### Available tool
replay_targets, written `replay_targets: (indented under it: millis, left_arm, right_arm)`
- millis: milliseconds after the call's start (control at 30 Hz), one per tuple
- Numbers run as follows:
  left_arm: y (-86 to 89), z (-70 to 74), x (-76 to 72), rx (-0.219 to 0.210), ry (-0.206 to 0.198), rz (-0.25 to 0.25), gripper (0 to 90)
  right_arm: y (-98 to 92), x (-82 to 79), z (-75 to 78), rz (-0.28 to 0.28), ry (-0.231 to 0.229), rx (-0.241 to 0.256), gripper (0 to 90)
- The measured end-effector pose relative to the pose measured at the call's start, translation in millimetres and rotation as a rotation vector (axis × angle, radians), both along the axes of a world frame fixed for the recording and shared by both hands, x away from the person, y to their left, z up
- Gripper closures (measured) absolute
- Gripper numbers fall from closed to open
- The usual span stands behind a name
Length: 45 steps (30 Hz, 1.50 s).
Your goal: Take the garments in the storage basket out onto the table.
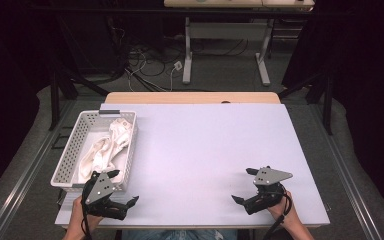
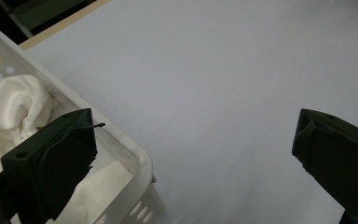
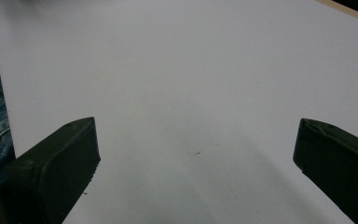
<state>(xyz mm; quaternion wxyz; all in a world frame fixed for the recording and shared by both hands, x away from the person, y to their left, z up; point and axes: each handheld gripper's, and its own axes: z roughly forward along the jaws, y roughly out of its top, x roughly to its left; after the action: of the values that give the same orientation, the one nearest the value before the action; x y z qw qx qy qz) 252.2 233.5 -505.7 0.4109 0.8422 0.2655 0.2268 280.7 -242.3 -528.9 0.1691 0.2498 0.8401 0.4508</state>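
Left gripper (image 1: 123,187) jaws wide, empty, beside white perforated basket (image 1: 70,150), crumpled cream cloth (image 1: 102,150) inside, right gripper (image 1: 247,185) likewise.

Two hand-held grippers, both black with blocky, wedge-shaped jaws. The left gripper (image 1: 124,187), at seven o'clock on the table, carries a grey three-cornered plate with small dark screw holes. The right gripper (image 1: 244,185), at five o'clock, has a matching plate. A black cable trails from each. Blue denim shows between the forearms.
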Motion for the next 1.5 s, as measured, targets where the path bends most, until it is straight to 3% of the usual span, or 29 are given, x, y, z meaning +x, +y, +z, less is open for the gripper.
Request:
replay_targets:
  millis: [300, 567, 767, 900, 1100, 1500]
  left_arm:
    - [7.8, 5.5, -0.4, -0.02, 0.003, 0.017, 0.0]
    - [16.5, 8.0, 3.1, -0.007, 0.014, 0.043, 0.0]
    - [22.1, 8.4, 7.3, -0.012, 0.029, 0.06, 0.0]
    - [27.2, 11.1, 9.3, 0.015, 0.016, 0.076, 0.0]
    - [33.2, 13.9, 11.3, 0.008, 0.021, 0.1, 0.0]
    - [37.0, 21.6, 27.9, 0.016, 0.014, 0.127, 0.0]
  right_arm:
    - [2.7, -0.4, -0.8, 0.014, 0.001, -0.009, 0.0]
    - [3.4, 1.2, -1.5, 0.042, 0.0, -0.029, 0.0]
    - [3.4, 1.4, -1.7, 0.044, 0.0, -0.038, 0.0]
    - [3.2, 1.4, -2.3, 0.038, -0.003, -0.046, 0.0]
    - [3.1, 2.7, -3.2, 0.032, 0.0, -0.059, 0.0]
    - [5.1, 3.4, -4.7, 0.03, 0.014, -0.072, 0.0]
